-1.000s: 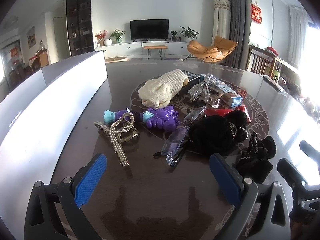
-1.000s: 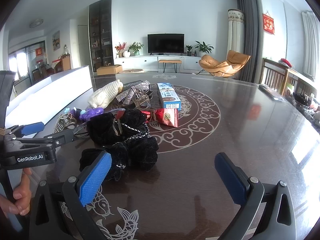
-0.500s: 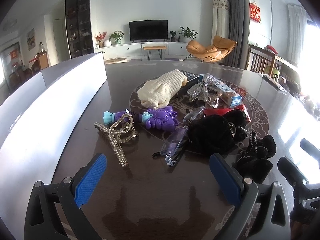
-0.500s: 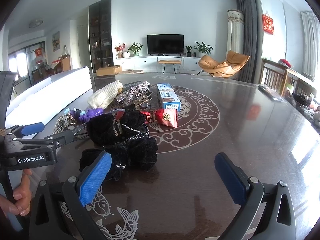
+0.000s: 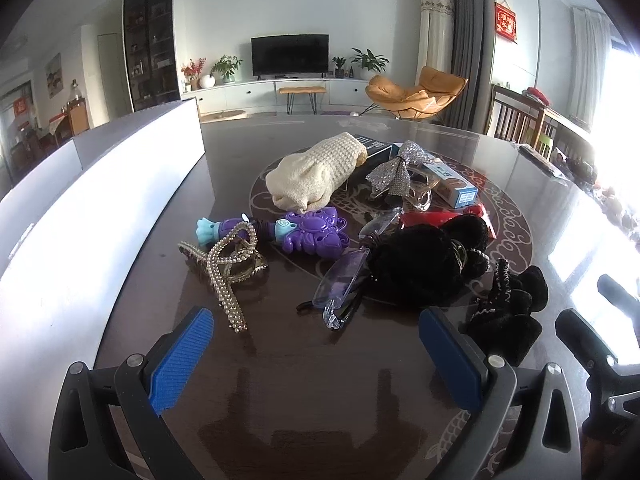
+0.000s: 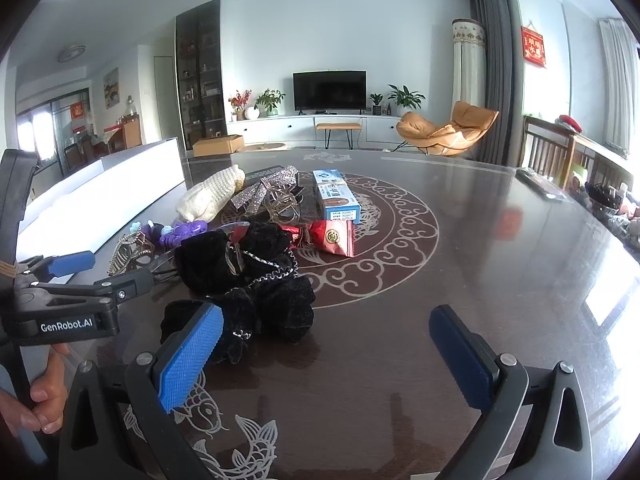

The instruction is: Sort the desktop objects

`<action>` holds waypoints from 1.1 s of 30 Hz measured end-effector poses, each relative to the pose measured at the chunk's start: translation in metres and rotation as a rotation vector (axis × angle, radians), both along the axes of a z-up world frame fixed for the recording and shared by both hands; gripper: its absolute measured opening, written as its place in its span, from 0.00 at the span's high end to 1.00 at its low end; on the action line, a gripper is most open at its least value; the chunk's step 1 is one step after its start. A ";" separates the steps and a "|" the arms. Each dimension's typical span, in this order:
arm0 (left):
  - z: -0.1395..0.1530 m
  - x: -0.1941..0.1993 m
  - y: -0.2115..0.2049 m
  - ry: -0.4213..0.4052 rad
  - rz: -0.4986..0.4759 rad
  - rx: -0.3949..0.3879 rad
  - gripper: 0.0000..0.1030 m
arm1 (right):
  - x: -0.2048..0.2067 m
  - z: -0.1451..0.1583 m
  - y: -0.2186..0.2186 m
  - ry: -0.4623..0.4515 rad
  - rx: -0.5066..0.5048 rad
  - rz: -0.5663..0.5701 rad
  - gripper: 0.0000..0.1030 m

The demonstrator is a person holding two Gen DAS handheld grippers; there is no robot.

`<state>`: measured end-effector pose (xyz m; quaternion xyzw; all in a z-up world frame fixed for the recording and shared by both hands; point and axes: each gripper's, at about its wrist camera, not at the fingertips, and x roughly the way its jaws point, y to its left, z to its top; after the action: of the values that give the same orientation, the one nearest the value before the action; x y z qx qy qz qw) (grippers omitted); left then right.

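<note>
clutter unchanged on the dark glossy table [image 5: 168,216] since a second ago.
left gripper [image 5: 316,354] and right gripper [image 6: 326,354] both spread wide, empty; clear folded glasses [image 5: 342,280] just beyond the left.

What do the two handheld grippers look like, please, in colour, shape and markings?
Both the left gripper and right gripper have black frames, silver screws and ribbed blue pads on their fingers. The left one's side reads "GenRobot.AI" in white. A bare hand grips it.
</note>
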<state>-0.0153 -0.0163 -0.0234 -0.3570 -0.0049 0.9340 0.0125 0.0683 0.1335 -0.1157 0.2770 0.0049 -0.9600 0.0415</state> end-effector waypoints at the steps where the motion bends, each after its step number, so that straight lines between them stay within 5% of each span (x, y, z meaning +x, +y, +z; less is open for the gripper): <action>1: 0.000 0.000 -0.001 -0.003 0.001 0.009 0.00 | 0.001 0.000 0.000 0.003 -0.001 -0.001 0.00; 14: 0.000 0.004 0.011 0.020 -0.026 -0.054 0.00 | 0.002 0.000 0.002 0.009 -0.008 -0.006 0.00; 33: 0.001 0.006 0.006 0.022 -0.015 -0.027 0.00 | 0.001 0.000 0.002 0.007 0.000 -0.010 0.00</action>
<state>-0.0096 -0.0105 -0.0227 -0.3470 0.0106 0.9377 0.0146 0.0696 0.1355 -0.1157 0.2739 0.0037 -0.9611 0.0366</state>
